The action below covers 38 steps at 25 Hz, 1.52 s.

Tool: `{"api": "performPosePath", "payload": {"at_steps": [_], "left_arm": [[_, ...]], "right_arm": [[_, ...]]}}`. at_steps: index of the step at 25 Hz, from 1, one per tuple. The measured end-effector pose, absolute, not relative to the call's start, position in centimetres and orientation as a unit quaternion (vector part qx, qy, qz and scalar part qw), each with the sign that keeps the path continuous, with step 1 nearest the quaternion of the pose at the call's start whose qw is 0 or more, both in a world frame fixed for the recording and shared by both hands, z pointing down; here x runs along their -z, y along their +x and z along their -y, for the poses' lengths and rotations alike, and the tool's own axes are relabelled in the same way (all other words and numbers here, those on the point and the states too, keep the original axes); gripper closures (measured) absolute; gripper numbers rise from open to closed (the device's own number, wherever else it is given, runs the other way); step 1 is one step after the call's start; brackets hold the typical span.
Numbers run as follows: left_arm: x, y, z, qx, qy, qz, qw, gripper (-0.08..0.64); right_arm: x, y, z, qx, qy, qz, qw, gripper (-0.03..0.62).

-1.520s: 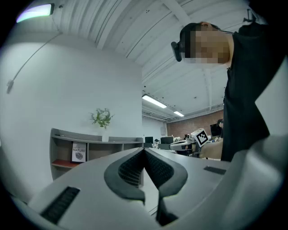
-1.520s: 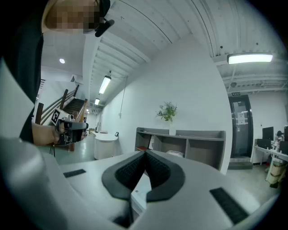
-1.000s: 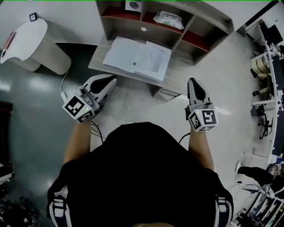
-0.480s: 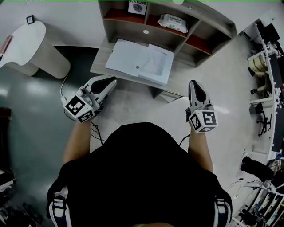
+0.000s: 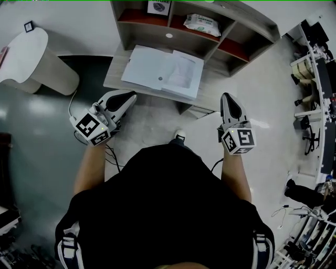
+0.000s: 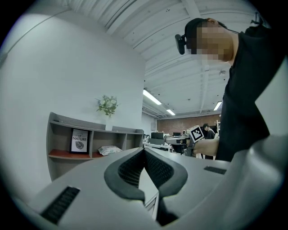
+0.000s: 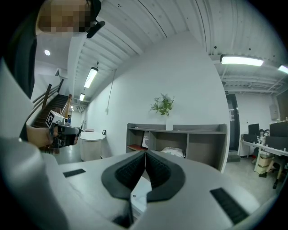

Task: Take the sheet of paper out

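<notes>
A clear document folder point(image 5: 163, 71) with a snap button lies flat on the grey desk point(image 5: 210, 92), white paper inside it. In the head view, my left gripper point(image 5: 126, 96) hovers short of the desk's front left edge, and my right gripper point(image 5: 229, 97) is off the front right corner. Neither touches the folder. In the left gripper view the left gripper point(image 6: 145, 150) has its pads pressed together with nothing between them. The right gripper point(image 7: 145, 152) is shut the same way, and the folder point(image 7: 140, 194) shows below its jaws.
The desk's shelf unit point(image 5: 247, 23) holds a pack of wipes point(image 5: 201, 23) and a small framed print point(image 5: 157, 6). A round white table point(image 5: 29, 52) stands at the left. Office desks line the right side. A cable point(image 5: 113, 155) lies on the floor, near my shoe point(image 5: 179, 136).
The person has stepped closer to the desk, and a shoe now shows below it. Both grippers came forward with the body and stayed shut.
</notes>
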State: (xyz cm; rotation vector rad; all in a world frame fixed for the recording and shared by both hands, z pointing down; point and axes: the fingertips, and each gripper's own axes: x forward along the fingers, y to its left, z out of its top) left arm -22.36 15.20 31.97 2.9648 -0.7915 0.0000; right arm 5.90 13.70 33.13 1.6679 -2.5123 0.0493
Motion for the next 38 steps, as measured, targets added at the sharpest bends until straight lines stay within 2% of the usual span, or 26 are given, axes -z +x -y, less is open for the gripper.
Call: {"api": "performPosePath", "payload": {"at_steps": [38], "left_arm": [[-35.7,-16.5,-2.4,-0.045,0.959,0.273,0.060,0.538]], "right_arm": [[-37.7,11.0,0.5,-0.047,0.528,0.844,0.086,0.578]]}}
